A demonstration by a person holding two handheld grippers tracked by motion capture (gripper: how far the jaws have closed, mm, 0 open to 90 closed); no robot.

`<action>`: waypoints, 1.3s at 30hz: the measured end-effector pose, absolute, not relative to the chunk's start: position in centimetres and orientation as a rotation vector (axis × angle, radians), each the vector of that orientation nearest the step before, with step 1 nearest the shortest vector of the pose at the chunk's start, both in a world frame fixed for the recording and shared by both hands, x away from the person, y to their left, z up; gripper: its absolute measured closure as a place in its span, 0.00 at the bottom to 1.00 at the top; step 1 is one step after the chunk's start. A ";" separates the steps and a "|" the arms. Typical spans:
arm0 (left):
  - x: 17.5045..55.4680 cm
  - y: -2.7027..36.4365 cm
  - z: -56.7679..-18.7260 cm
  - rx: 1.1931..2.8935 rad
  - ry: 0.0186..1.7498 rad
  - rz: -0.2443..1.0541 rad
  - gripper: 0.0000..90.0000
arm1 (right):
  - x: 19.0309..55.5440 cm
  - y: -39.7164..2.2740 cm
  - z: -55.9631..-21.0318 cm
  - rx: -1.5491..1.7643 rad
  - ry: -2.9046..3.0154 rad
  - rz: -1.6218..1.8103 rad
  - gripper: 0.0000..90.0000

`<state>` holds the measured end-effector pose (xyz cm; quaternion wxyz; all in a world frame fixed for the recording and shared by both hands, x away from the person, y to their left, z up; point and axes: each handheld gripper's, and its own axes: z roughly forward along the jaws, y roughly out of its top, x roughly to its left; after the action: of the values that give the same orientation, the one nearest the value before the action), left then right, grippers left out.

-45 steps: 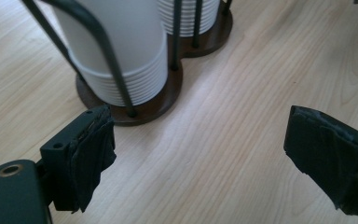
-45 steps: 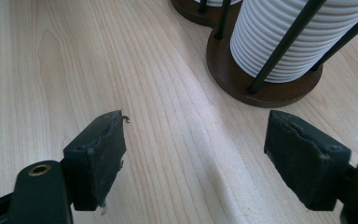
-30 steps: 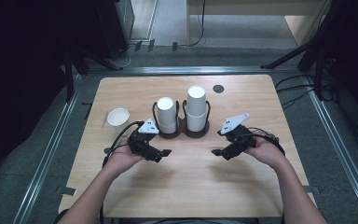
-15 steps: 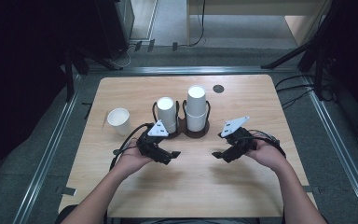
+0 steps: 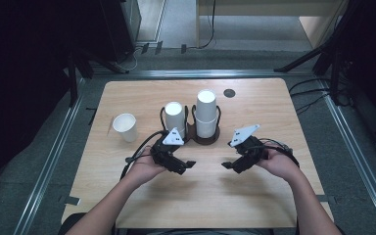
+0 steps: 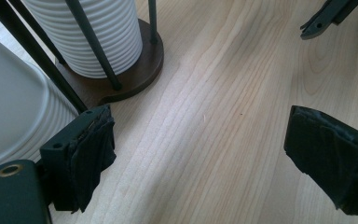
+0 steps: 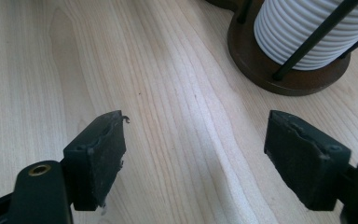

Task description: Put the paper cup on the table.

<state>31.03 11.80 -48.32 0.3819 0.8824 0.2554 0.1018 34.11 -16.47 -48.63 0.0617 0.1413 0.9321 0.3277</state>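
The pale wooden worktop sits on a grey floor in a dark room. At its middle, a brown cup holder carries two upright stacks of white ribbed cups. Just before it, the left tool and right tool face each other, jaws apart, empty. A single cup stands upright, left of the holder.

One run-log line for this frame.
left gripper: open, empty | right gripper: open, empty | cup stacks: in holder | single cup: upright, table left
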 end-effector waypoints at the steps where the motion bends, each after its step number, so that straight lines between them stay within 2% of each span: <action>1: 31.0 11.8 -48.3 2.247 0.652 0.262 0.10 | 34.1 -16.4 -48.6 0.426 2.821 0.992 0.23; 39: 31.1 11.5 -49.1 2.305 0.638 0.226 0.10 | 34.1 -16.5 -48.7 0.420 2.824 0.975 0.23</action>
<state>31.11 11.55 -49.08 0.3615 0.8946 0.2476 0.0878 34.13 -16.51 -48.74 0.0623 0.1388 0.9342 0.3227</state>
